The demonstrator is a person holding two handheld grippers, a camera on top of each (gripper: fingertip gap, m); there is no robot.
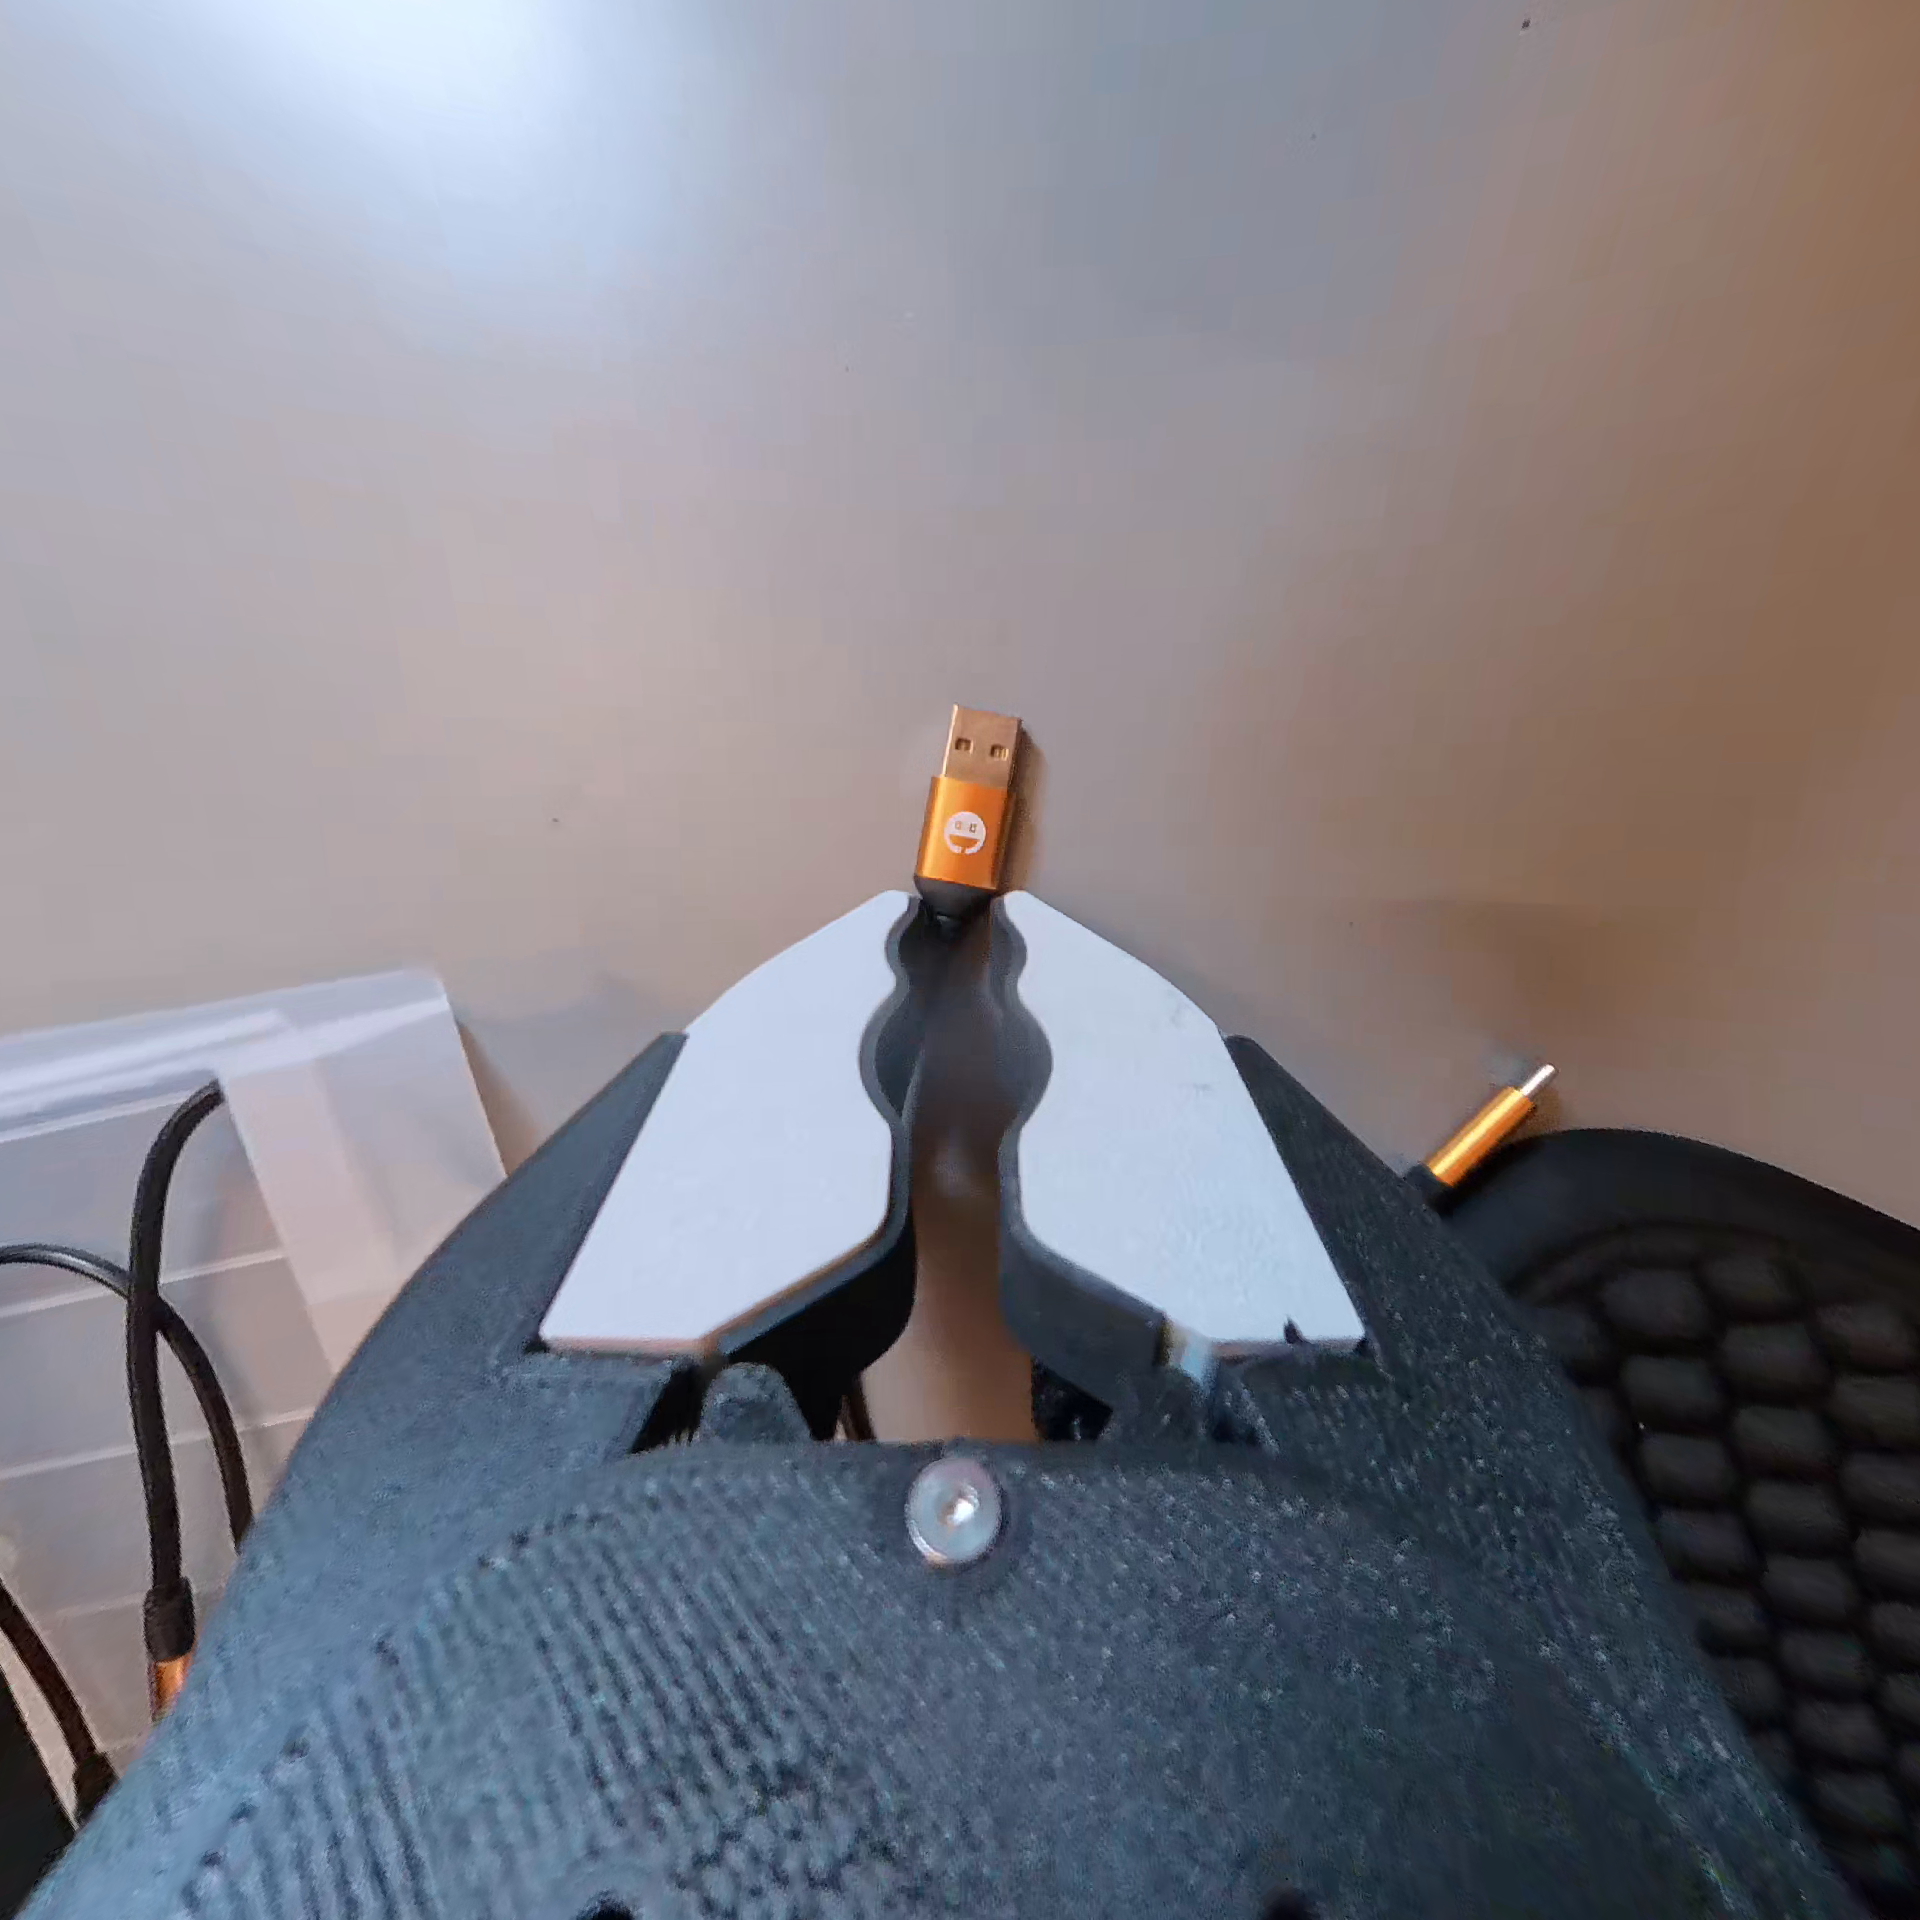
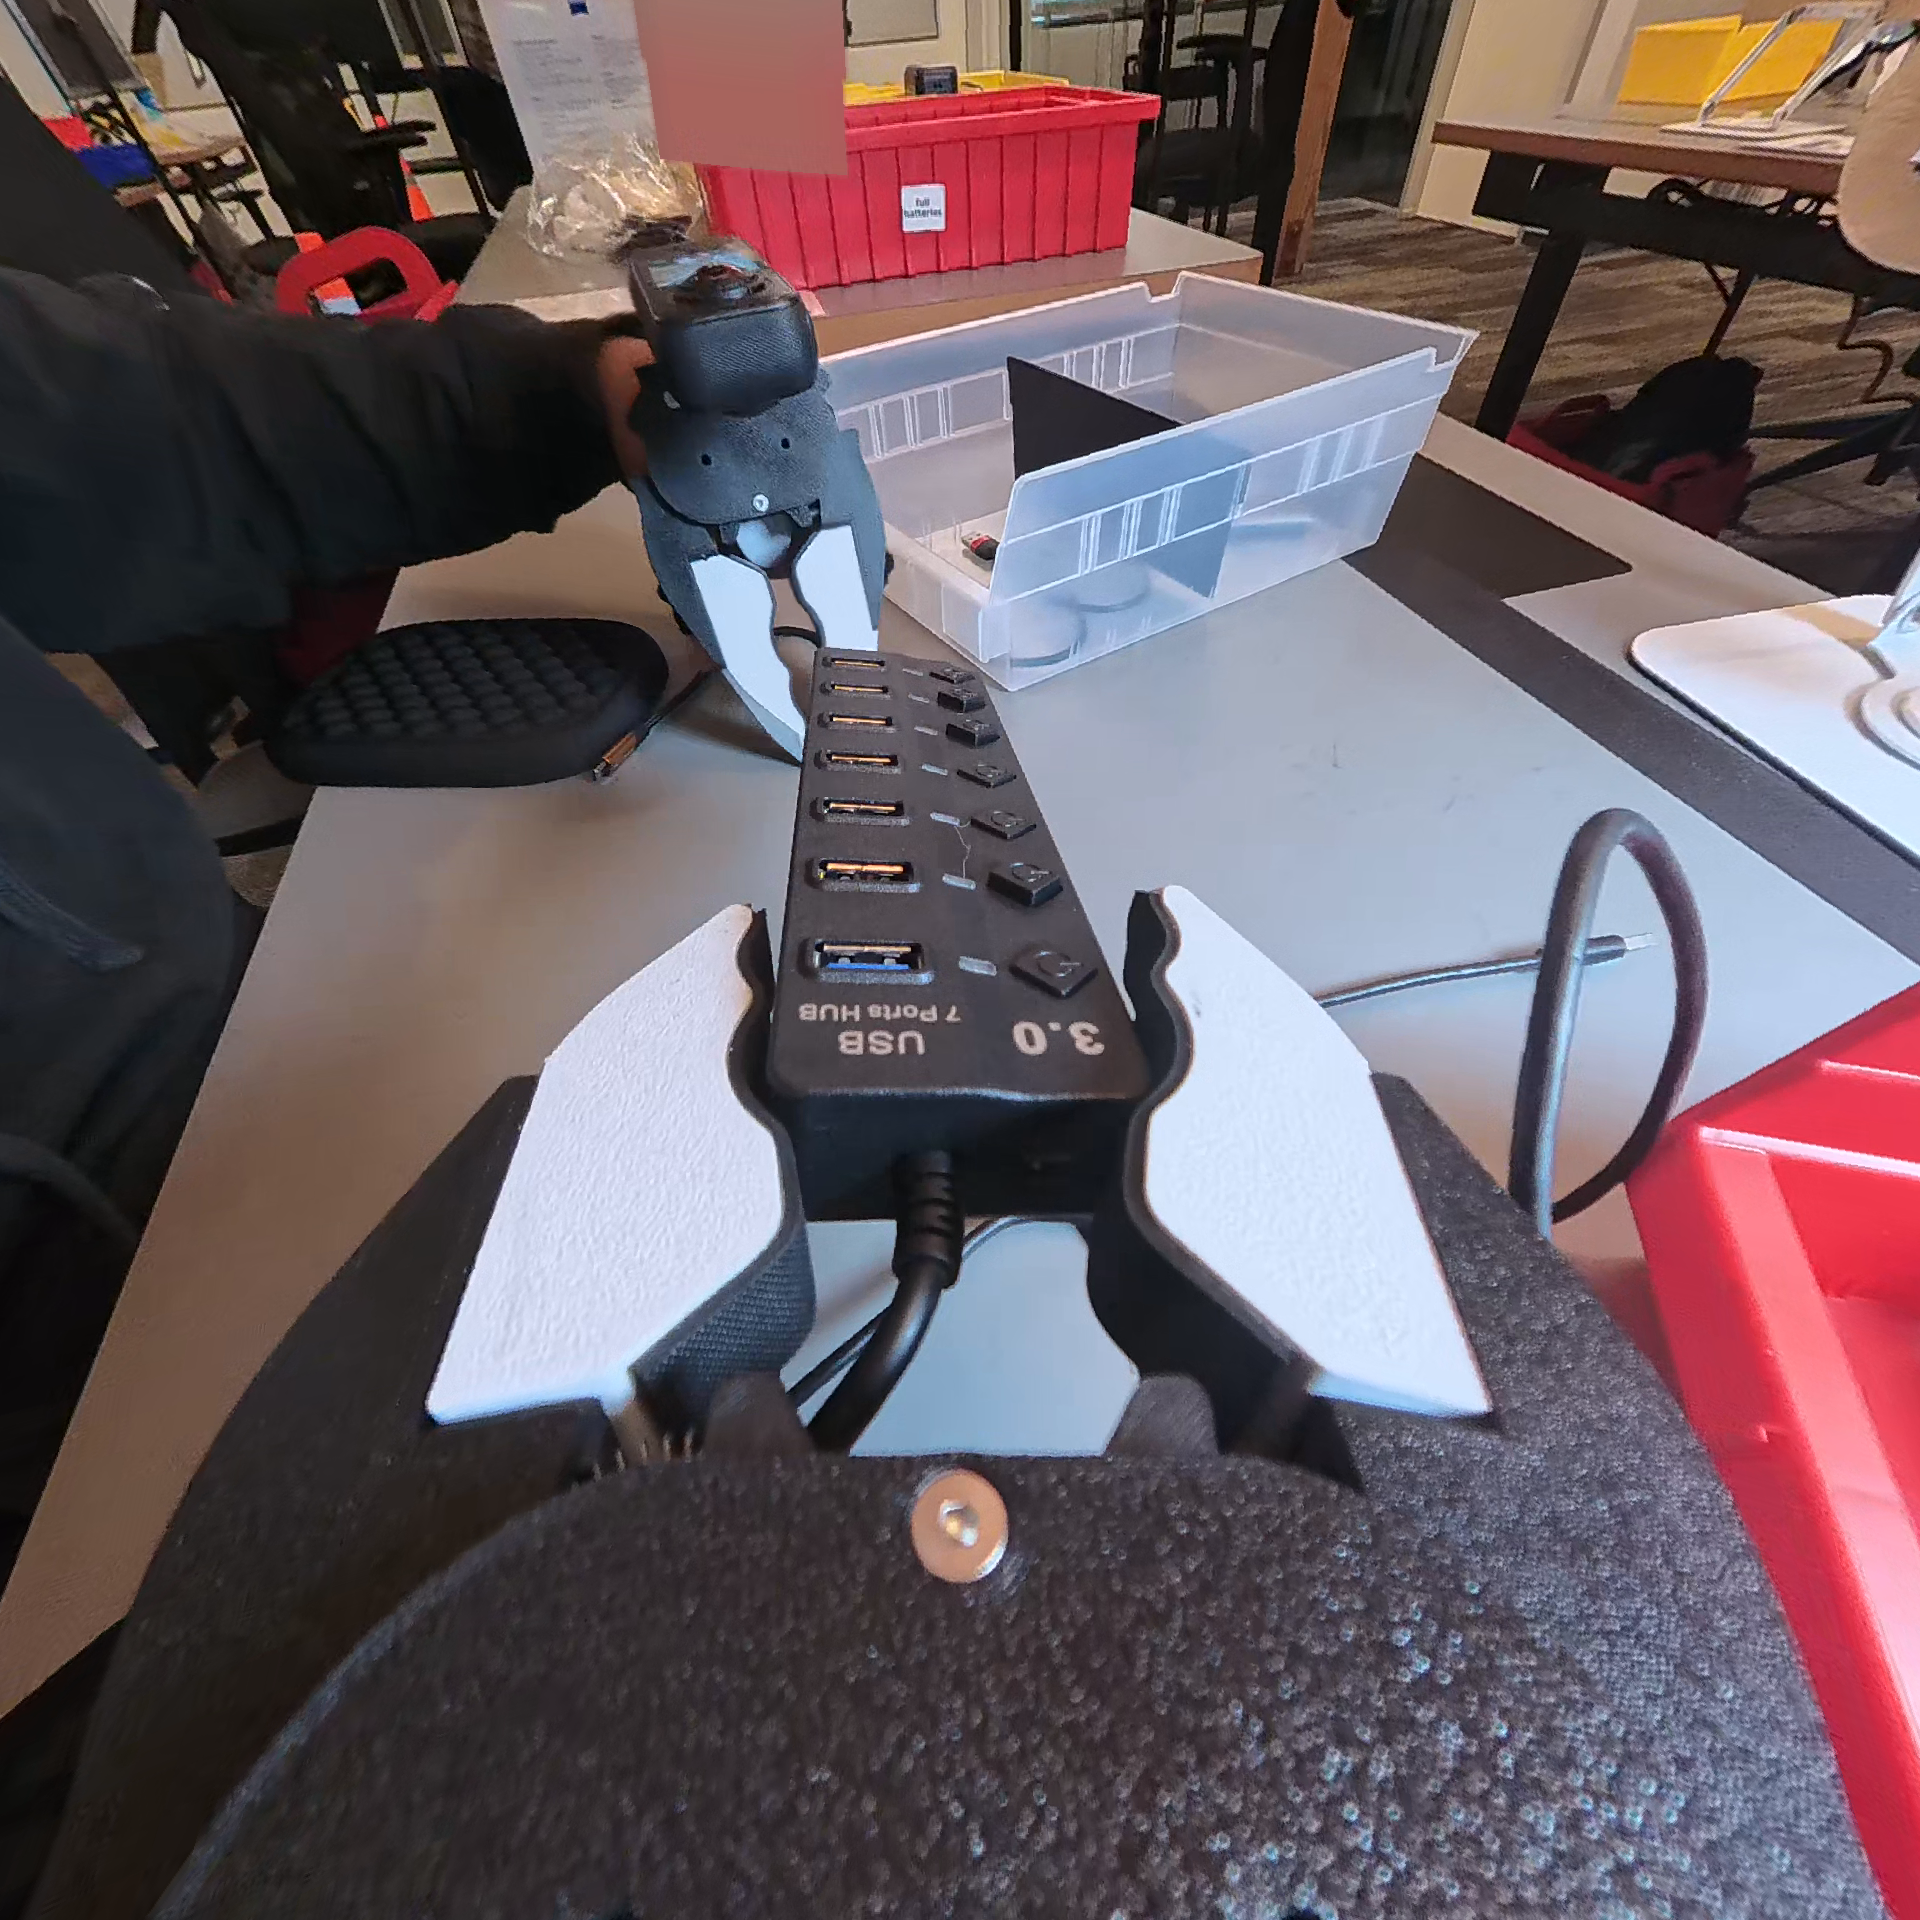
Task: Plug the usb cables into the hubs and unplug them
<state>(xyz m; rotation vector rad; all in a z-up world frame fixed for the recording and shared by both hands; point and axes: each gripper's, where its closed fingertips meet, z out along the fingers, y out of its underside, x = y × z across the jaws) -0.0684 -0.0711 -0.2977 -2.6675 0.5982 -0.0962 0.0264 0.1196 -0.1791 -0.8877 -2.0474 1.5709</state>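
Note:
My left gripper (image 1: 956,909) is shut on the black neck of a cable, just behind its orange USB-A plug (image 1: 966,810). The plug points away from me over the grey table (image 1: 520,520). In the right wrist view the left gripper (image 2: 790,727) points down at the table beside the far end of the hub, and the plug is hidden there. My right gripper (image 2: 951,909) is shut on the near end of a long black USB hub (image 2: 894,810) with a row of empty ports and switches. The hub lies on the table.
A second orange plug (image 1: 1486,1127) lies by a black honeycomb case (image 1: 1766,1403), which also shows in the right wrist view (image 2: 468,707). A clear bin (image 2: 1143,468) stands behind the hub. A red bin (image 2: 1818,1299) is at my right. The hub's own cable (image 2: 1600,1018) loops beside it. The tips of one gripper are about 25 cm away from the tips of the other. The right gripper is farther from the black honeycomb case (image 1: 1766,1403), some 30 cm, than the left, some 15 cm. Look for it in the right wrist view (image 2: 500,702) too.

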